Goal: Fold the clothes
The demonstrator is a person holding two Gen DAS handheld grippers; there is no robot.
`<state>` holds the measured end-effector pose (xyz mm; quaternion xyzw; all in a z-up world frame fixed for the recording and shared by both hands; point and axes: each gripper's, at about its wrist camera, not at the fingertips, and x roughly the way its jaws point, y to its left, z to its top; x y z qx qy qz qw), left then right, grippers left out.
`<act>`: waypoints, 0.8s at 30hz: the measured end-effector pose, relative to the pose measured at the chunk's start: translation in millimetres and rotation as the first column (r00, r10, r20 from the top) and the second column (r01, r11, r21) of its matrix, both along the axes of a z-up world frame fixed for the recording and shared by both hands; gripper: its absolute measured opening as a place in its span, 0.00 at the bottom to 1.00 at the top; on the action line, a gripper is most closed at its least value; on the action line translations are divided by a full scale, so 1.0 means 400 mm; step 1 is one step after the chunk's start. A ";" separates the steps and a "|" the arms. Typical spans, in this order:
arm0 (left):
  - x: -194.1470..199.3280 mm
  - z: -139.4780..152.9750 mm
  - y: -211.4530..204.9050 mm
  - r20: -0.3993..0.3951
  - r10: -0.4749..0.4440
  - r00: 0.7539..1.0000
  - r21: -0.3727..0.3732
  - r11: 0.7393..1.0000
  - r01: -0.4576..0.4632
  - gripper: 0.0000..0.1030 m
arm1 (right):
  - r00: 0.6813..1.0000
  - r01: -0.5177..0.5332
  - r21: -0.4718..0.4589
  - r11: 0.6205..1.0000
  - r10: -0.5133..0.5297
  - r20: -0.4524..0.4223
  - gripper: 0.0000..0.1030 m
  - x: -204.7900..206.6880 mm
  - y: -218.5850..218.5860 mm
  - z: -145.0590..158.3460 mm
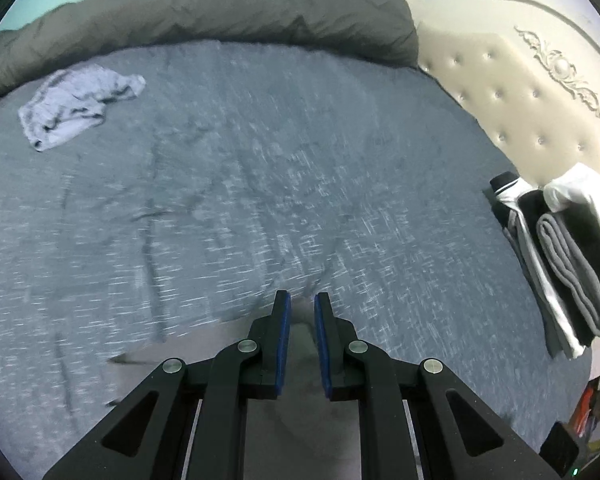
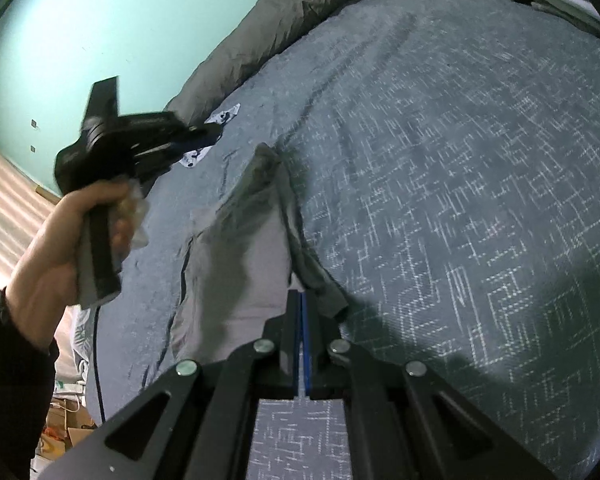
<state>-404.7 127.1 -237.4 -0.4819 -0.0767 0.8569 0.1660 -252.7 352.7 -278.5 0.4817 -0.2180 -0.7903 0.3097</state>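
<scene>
A grey garment lies on the blue patterned bed sheet, one edge drawn up into a ridge. My right gripper is shut on that edge near its lower end. A hand holds my left gripper in the air over the bed, blurred. In the left wrist view my left gripper is open with a narrow gap and nothing between its fingers; grey cloth shows below them. A crumpled light blue garment lies at the far left of the bed.
A stack of folded black, white and grey clothes sits at the bed's right edge by the cream tufted headboard. A rolled grey duvet runs along the far side. A wooden floor and boxes lie left of the bed.
</scene>
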 end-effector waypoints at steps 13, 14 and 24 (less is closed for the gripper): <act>-0.014 -0.096 -0.005 0.099 -0.049 0.994 0.017 0.999 0.047 0.14 | 0.999 0.007 -0.005 1.000 -0.007 0.036 0.00 -0.004 0.004 -0.022; -0.011 -0.099 -0.003 0.102 -0.050 0.994 0.017 0.999 0.048 0.15 | 0.999 0.009 -0.006 1.000 -0.009 0.037 0.00 -0.005 0.005 -0.023; -0.047 -0.136 0.074 0.125 -0.030 0.992 -0.092 0.995 0.042 0.33 | 0.998 0.013 -0.016 1.000 -0.012 0.055 0.00 -0.011 0.015 -0.030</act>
